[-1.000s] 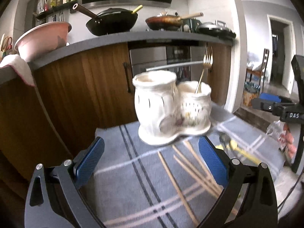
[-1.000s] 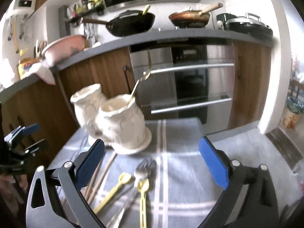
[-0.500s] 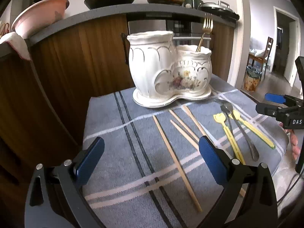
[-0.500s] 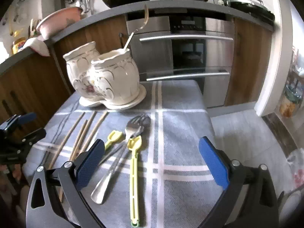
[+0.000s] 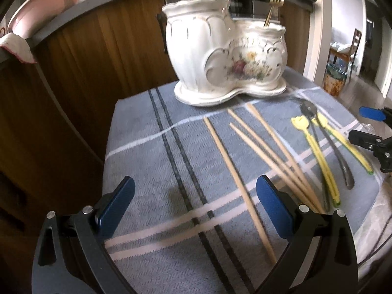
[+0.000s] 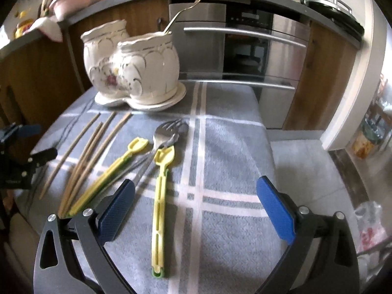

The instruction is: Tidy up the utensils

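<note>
So far only a gold fork [image 5: 273, 2] stands in the white ceramic holder [image 5: 227, 56], while chopsticks [image 5: 247, 161], yellow utensils [image 6: 159, 196] and metal cutlery [image 6: 169, 134] lie loose on the grey cloth [image 6: 232, 171], with left gripper [image 5: 193, 203] and right gripper [image 6: 196, 203] both spread and empty.

Left wrist camera low over tabletop's left side; right wrist camera over right side. Both face holder [image 5: 225, 56], sharing chopsticks [image 6: 83, 152].
</note>
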The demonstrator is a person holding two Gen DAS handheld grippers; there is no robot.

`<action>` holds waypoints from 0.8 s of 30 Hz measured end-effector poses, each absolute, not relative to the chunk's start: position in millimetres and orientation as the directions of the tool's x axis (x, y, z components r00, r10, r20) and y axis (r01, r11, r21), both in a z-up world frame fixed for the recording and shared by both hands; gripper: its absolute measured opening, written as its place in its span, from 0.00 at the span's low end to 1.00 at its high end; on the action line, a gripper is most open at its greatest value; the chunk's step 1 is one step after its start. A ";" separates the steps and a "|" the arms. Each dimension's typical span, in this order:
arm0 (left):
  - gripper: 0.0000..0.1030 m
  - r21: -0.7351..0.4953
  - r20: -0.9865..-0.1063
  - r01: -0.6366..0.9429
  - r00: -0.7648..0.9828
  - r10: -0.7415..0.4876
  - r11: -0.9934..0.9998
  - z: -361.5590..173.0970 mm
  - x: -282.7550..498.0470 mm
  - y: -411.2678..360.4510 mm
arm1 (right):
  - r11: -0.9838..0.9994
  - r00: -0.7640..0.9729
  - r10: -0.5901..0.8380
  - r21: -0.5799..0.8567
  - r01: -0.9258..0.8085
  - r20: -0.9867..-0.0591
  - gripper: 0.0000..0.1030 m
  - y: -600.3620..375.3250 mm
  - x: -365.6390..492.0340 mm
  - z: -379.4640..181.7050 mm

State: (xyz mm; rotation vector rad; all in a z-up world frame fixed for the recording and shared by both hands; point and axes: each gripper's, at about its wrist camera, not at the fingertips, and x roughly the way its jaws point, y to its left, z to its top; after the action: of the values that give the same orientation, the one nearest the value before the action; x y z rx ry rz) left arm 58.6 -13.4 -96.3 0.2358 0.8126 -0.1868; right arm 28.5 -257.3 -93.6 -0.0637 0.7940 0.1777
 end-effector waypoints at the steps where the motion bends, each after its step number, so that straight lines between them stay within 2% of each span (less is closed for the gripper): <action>1: 0.95 0.135 -0.741 0.252 0.668 -0.071 0.958 -97.2 58.8 -13.2 | 0.982 0.683 0.131 0.001 -0.187 -0.718 0.95 -256.9 29.0 -94.1; 9: 0.95 0.121 -0.768 0.277 0.634 -0.087 0.953 -99.4 58.3 -18.3 | 0.967 0.656 0.150 -0.028 -0.252 -0.739 0.91 -250.8 30.1 -91.0; 13: 0.94 0.132 -0.767 0.290 0.636 -0.088 0.948 -97.3 55.4 -23.8 | 0.959 0.627 0.161 -0.030 -0.283 -0.762 0.74 -243.8 27.9 -93.2; 16: 0.88 0.142 -0.772 0.303 0.629 -0.086 0.942 -97.4 52.8 -27.3 | 0.955 0.604 0.172 -0.019 -0.296 -0.778 0.57 -241.2 25.7 -95.4; 19: 0.82 0.139 -0.778 0.319 0.621 -0.096 0.937 -97.0 50.0 -30.1 | 0.949 0.581 0.190 -0.004 -0.316 -0.791 0.46 -238.3 21.9 -96.3; 24: 0.74 0.130 -0.791 0.347 0.601 -0.114 0.929 -97.3 47.9 -35.2 | 0.941 0.555 0.221 0.025 -0.338 -0.802 0.36 -236.5 18.3 -97.6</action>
State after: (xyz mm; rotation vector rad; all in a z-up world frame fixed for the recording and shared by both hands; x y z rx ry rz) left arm 47.9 -35.2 -97.3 0.2834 0.8886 -0.2708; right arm 18.3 -236.5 -97.6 -0.1373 0.9260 0.3309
